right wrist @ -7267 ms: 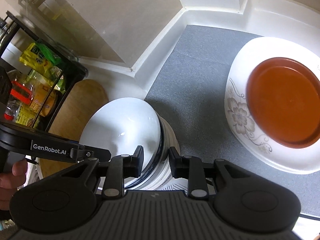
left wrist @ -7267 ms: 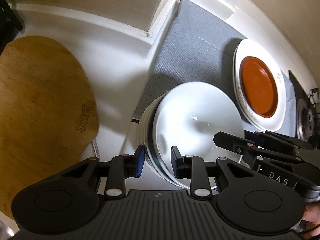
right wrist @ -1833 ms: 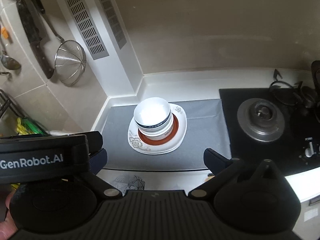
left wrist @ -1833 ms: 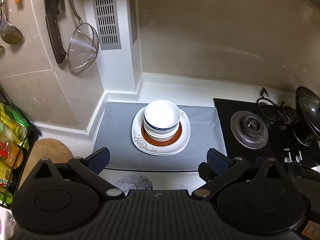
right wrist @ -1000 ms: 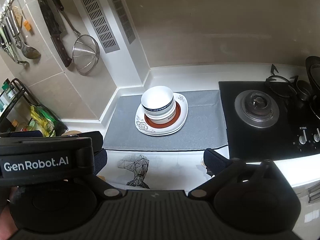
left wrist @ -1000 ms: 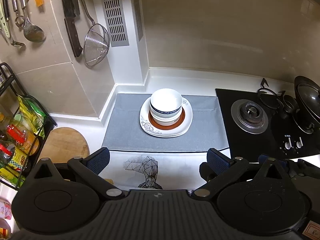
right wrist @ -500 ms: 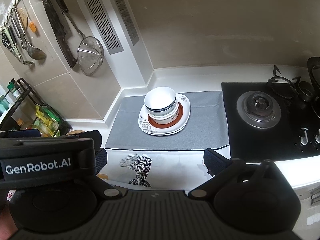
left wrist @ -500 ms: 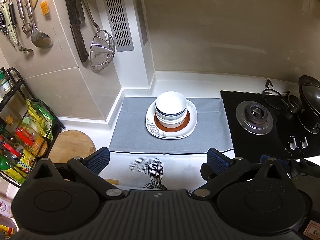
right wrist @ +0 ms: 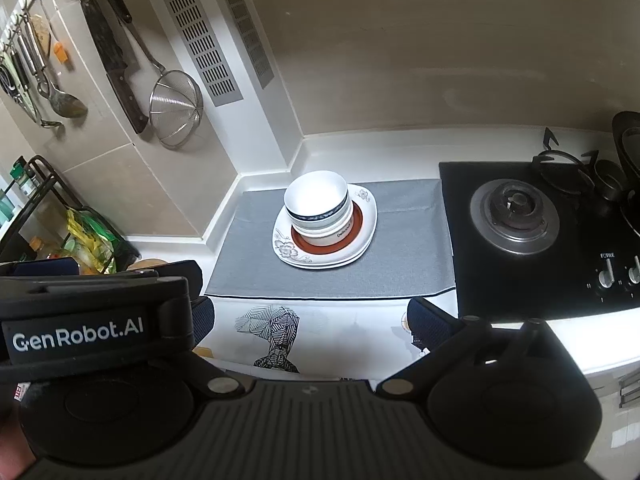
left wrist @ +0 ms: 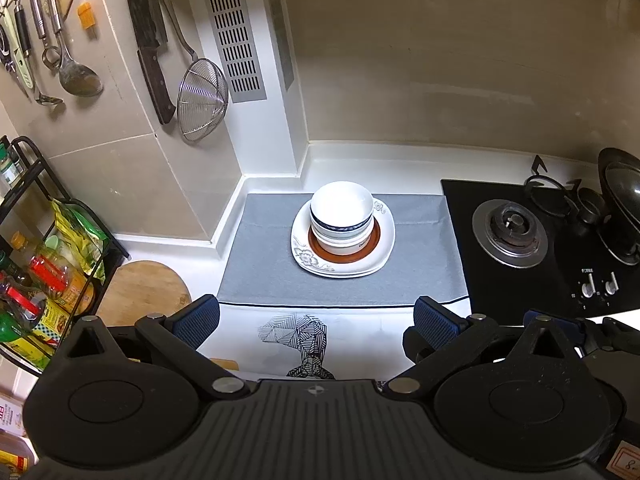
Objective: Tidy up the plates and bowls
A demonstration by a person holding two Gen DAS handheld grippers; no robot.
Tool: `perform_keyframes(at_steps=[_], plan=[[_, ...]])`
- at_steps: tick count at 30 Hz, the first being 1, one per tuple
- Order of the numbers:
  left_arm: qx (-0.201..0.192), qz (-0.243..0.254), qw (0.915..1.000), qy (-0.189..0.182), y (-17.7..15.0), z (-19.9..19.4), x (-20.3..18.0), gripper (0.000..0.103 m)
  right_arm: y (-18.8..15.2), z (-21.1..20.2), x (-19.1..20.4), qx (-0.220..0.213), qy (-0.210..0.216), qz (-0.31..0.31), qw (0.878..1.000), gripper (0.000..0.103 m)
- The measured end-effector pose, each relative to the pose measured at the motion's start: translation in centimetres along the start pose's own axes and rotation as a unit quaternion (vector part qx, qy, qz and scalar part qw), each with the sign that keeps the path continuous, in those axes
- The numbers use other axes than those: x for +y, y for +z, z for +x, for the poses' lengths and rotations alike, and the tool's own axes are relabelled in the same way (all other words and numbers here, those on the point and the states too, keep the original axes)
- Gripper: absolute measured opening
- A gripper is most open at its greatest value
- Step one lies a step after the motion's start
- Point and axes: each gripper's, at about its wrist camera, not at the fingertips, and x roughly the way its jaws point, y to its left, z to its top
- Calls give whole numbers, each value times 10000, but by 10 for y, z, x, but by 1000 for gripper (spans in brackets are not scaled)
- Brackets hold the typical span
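A stack of white bowls (left wrist: 341, 210) sits on a brown plate (left wrist: 370, 247), which rests on a white flowered plate (left wrist: 308, 256) on the grey mat (left wrist: 264, 264). The stack also shows in the right wrist view (right wrist: 316, 204). My left gripper (left wrist: 316, 320) is open and empty, well back from the stack above the counter's front. My right gripper (right wrist: 310, 316) is open and empty too, beside the left one, whose body (right wrist: 92, 320) covers part of its left finger.
A black gas hob (left wrist: 516, 232) with a wok (left wrist: 622, 184) lies right of the mat. A round wooden board (left wrist: 140, 292) and a rack of bottles (left wrist: 36, 268) stand at the left. A cleaver, a strainer (left wrist: 200, 100) and ladles hang on the wall.
Both grippers have let go of the bowl stack, which stands on the plates, opened wide and kept pulling back and up from it.
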Motion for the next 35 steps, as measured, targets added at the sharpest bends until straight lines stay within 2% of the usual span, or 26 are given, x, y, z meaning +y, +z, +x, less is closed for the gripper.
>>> perform_keyframes(at_steps=[26,35], plan=[[6,161,9997,-180,-2,10,0,103,-2,10,-5,68,-62,125,9999,102],[37,148,9998,-141,2,20,9,103,2,23,5,126,-39,82,9999,102]])
